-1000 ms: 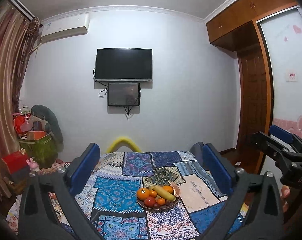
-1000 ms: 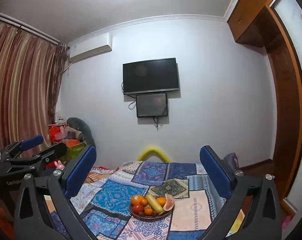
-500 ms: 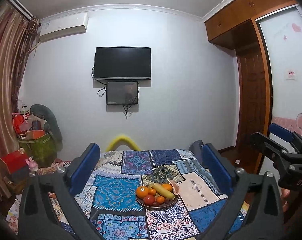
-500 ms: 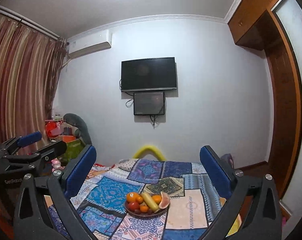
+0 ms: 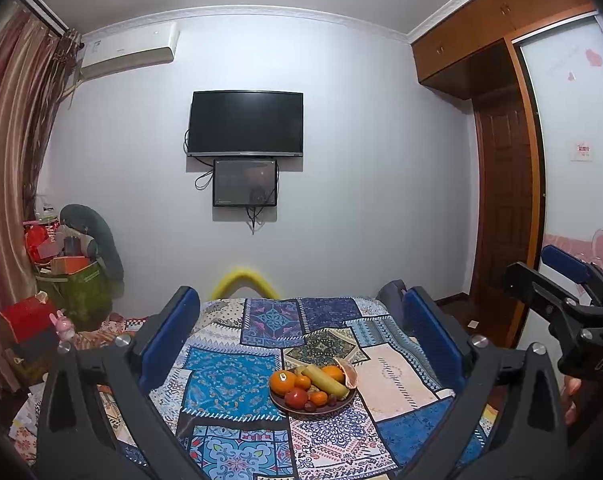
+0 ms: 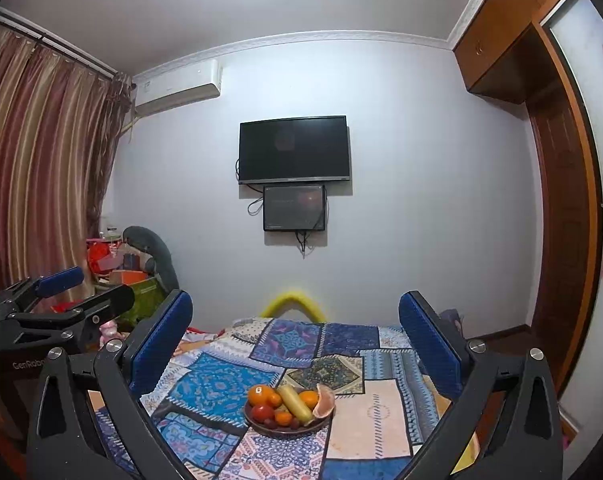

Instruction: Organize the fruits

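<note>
Striped curtains [image 6: 41, 160] are hanging at the far left of a bedroom, beside a wall-mounted air conditioner [image 6: 177, 88] and a heap of boxes and bags [image 5: 61, 264] in the corner. The left gripper [image 5: 301, 332] is hovering with its blue-padded fingers [image 5: 169, 336] spread wide and gripping nothing, well above a table covered in a patchwork cloth [image 5: 229, 384]. Between those fingers in the left wrist view, a brown fruit bowl [image 5: 312, 404] is sitting on the cloth, carrying a large orange [image 5: 282, 382], a red fruit [image 5: 296, 397], smaller orange fruits, a long yellow-green fruit [image 5: 325, 380] lying across the middle and a pale peeled segment [image 5: 348, 372] at the bowl's right rim. A dark television [image 5: 246, 124] is hanging on the wall behind, a smaller screen [image 5: 245, 183] just under it. The right gripper [image 6: 295, 340] is likewise hanging wide open and empty above the same bowl, apart from it. A wooden wardrobe and door [image 5: 501, 200] are closing the room at the right.
</note>
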A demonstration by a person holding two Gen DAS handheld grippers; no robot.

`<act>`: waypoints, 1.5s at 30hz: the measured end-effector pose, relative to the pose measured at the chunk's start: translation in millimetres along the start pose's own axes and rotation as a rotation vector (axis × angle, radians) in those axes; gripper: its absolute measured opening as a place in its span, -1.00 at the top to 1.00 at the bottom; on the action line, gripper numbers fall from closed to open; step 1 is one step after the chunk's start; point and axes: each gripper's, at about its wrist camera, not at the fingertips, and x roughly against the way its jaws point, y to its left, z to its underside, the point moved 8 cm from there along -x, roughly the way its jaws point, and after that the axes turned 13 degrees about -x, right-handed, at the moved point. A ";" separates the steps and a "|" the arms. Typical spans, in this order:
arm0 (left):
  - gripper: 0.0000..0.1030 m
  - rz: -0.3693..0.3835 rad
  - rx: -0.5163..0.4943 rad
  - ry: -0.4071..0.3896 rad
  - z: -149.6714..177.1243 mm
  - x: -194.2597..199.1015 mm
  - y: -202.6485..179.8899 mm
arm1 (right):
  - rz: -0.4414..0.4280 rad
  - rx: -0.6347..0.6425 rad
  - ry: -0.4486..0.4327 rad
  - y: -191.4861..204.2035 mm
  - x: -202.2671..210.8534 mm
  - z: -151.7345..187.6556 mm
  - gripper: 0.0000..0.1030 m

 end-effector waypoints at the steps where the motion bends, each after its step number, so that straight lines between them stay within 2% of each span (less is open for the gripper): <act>1: -1.00 0.001 -0.001 0.000 0.4 -0.1 0.0 | 0.001 0.002 0.001 0.0 -0.1 0.4 -1.00; 17: -1.00 -0.010 -0.007 -0.006 -1.5 1.1 -3.4 | 0.016 0.001 0.004 -2.1 -0.8 -1.5 -1.00; 45: -1.00 0.022 -0.018 -0.001 -0.7 1.5 -9.7 | 0.031 0.006 0.002 -5.6 -3.0 -3.3 -1.00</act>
